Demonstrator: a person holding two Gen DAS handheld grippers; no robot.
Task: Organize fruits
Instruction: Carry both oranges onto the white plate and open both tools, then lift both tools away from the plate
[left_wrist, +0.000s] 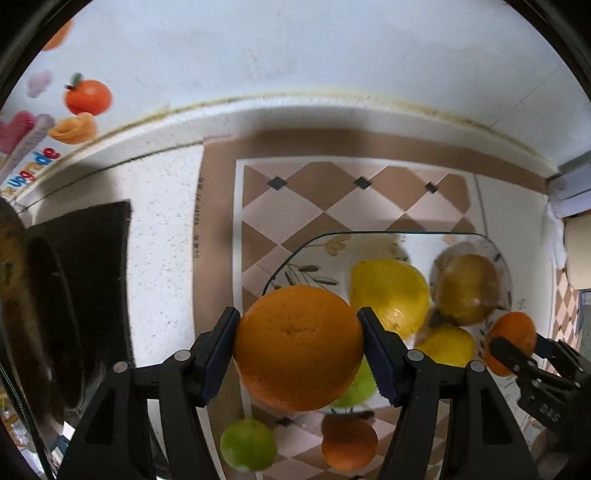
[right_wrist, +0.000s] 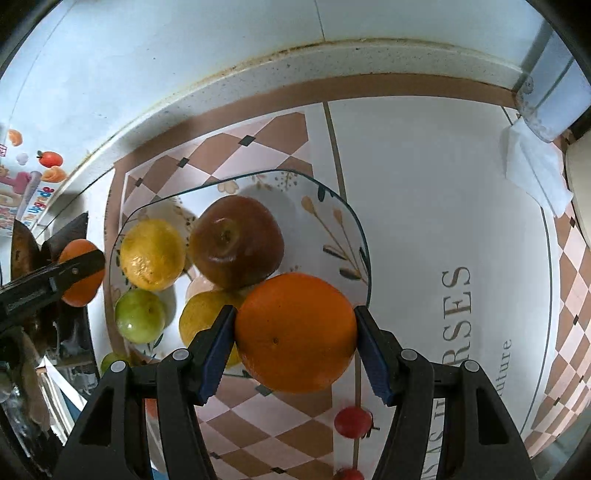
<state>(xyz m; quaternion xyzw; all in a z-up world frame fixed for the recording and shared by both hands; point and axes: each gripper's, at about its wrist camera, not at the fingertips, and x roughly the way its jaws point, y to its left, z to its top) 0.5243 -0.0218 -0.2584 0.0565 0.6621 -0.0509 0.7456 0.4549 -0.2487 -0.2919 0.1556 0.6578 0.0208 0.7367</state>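
Observation:
My left gripper (left_wrist: 299, 328) is shut on a large orange (left_wrist: 299, 350), held above the near-left rim of a floral glass plate (left_wrist: 325, 251). The plate holds a lemon (left_wrist: 388, 295), a brown fruit (left_wrist: 465, 288), another yellow fruit (left_wrist: 447, 345) and a green fruit (right_wrist: 139, 315). My right gripper (right_wrist: 295, 325) is shut on a second orange (right_wrist: 295, 332), hanging over the plate's near-right edge (right_wrist: 347, 206). Each gripper also shows at the edge of the other's view, still clamped on its orange (left_wrist: 513, 338) (right_wrist: 79, 275).
A green fruit (left_wrist: 248, 445) and an orange fruit (left_wrist: 349, 443) lie on the checkered mat (left_wrist: 332, 199) near the plate. Two small red fruits (right_wrist: 352, 422) sit further right. A black pan (left_wrist: 74, 277) stands at the left, a folded white cloth (right_wrist: 535, 173) at the far right by the wall.

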